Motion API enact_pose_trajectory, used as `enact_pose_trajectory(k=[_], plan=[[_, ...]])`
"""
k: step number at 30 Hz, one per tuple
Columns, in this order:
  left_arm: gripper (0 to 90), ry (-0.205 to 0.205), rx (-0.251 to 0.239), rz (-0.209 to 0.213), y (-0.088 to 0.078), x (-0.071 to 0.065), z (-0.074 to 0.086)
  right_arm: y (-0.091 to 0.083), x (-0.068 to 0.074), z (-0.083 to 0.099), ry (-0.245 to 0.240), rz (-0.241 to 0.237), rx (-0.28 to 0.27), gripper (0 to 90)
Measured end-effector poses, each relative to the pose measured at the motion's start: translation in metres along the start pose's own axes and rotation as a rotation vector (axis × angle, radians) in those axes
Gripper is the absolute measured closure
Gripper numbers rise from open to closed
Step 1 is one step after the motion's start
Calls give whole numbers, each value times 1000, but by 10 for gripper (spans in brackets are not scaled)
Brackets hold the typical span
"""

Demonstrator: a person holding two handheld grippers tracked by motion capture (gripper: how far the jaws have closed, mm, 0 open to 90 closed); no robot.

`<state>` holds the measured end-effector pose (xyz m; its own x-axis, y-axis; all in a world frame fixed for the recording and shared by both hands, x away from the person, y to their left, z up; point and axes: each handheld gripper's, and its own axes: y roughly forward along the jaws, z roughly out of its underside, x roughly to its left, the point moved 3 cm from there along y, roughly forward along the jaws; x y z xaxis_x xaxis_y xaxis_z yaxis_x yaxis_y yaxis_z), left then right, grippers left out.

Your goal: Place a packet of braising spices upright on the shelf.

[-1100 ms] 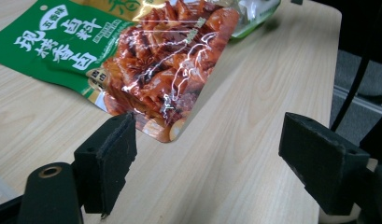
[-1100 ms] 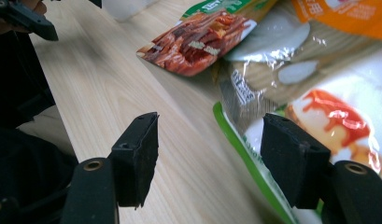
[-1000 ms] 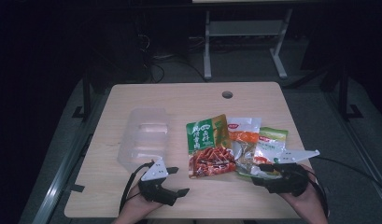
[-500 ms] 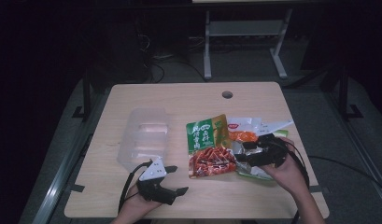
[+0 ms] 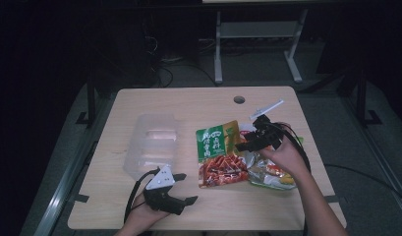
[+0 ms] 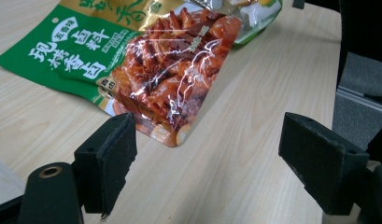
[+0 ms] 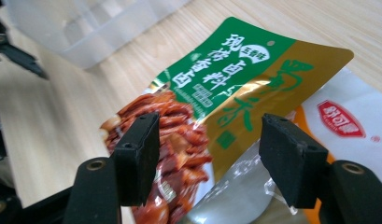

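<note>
Since the earlier frames, the right gripper [image 5: 247,142] has travelled from the table's near right edge up and inward over the pile of snack packets, while the left gripper [image 5: 181,189] has kept its place near the front edge of the table [image 5: 188,101]. In the right gripper view, the jaws stand wide apart with nothing between them, poised over the green-and-gold packet [image 7: 226,79], whose clear lower window shows red-brown strips of food. A white packet with a red logo [image 7: 347,121] lies just beside it (partly tucked under its gold corner), and a clear plastic wrapper [image 7: 240,196] lies below the jaws.

In the high view, the green-and-gold packet [image 5: 219,152] lies at the centre of the table, overlapping the other packets to its right. A clear plastic tray [image 5: 152,142] rests well to its left, apart from the pile.

In the left gripper view, the jaws are likewise spread wide and empty, held just above the wood. The packet's red window end [image 6: 174,79] lies just beyond the left pad [image 6: 109,163], not touching it.
</note>
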<state>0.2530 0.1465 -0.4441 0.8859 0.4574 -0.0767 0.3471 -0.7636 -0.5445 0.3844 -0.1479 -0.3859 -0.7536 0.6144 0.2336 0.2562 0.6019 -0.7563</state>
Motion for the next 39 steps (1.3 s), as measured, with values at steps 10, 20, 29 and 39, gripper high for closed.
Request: enact_pose_trajectory(k=[10, 20, 29, 39], plan=[[191, 18, 1, 7, 5, -3, -3, 25, -26, -20, 54, 20, 75, 378], [196, 16, 5, 14, 6, -3, -3, 44, -47, -22, 136, 30, 117, 393], [196, 18, 9, 19, 8, -4, -3, 53, -58, -19, 170, 42, 136, 428], [201, 14, 17, 17, 9, -2, -2, 64, -59, -19, 190, 44, 173, 641]])
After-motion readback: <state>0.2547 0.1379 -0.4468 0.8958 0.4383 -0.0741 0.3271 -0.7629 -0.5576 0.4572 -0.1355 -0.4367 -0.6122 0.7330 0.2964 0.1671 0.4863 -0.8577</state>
